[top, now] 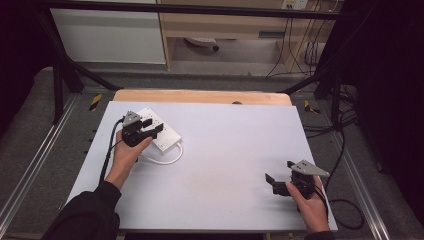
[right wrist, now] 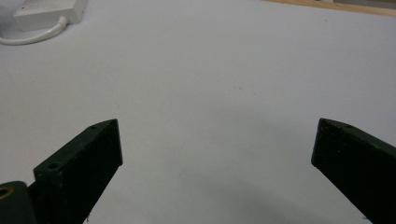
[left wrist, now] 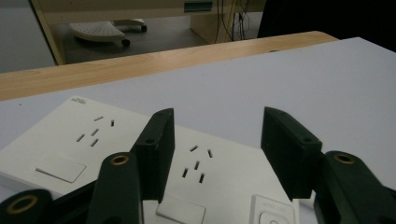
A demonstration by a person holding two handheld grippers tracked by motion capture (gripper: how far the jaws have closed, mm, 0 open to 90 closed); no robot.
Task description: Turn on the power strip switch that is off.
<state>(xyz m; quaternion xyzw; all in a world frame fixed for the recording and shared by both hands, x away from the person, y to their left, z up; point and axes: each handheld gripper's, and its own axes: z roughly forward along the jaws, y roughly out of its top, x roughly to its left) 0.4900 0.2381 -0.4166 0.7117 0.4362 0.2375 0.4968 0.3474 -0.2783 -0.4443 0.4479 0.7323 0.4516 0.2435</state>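
Observation:
A white power strip [top: 165, 134] with several sockets lies flat at the table's far left. My left gripper [top: 152, 126] hovers over it, open, with nothing between the jaws. In the left gripper view the strip [left wrist: 219, 168] runs beneath the spread jaws of that gripper [left wrist: 219, 126], and a socket sits between them. The strip's white cable [top: 167, 160] loops toward the front. At the front right my right gripper [top: 279, 171] is held open just above the bare table surface. The right gripper view has its jaws [right wrist: 219, 135] wide apart and the strip's end [right wrist: 46, 9] at the top left corner.
The white tabletop [top: 230, 145] has a wooden strip [top: 200, 96] along its far edge. Black frame bars [top: 60, 75] stand at both far corners. Black cables [top: 345, 150] hang off the right side. A desk and a chair base stand on the floor beyond.

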